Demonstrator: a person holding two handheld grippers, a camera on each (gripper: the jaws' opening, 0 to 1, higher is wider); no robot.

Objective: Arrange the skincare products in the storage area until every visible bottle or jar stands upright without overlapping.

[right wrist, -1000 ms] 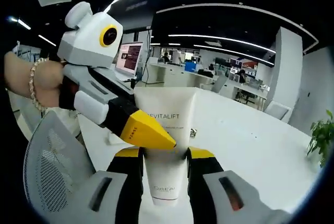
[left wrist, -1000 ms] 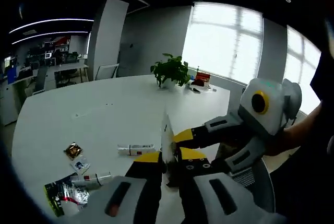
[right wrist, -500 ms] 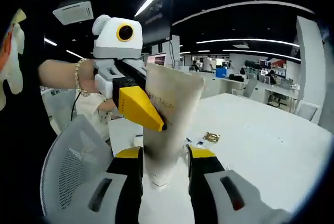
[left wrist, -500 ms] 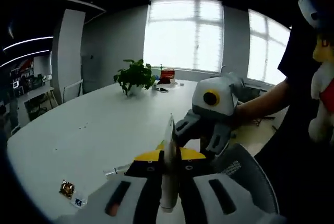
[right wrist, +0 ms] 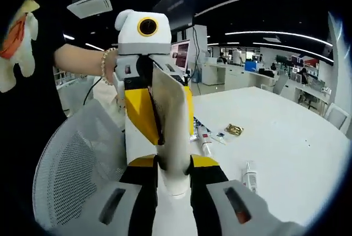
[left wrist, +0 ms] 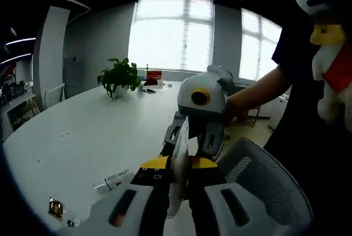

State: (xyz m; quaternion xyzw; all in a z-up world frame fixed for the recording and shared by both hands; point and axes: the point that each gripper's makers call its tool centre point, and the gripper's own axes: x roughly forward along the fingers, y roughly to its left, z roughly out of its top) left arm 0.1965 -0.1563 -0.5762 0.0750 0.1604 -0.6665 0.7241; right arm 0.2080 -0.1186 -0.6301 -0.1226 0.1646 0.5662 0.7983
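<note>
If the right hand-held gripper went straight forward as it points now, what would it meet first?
Probably the left hand-held gripper: it faces the right hand-held gripper head-on, and both are shut on the same white tube. Depth is unclear, but nothing else stands between them.

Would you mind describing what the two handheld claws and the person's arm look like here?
The left claw has yellow wedge tips on a black and grey body, topped by a rounded white housing with a yellow ring. The right claw is built alike, in grey. The wrist wears a beaded bracelet below a short black sleeve.
</note>
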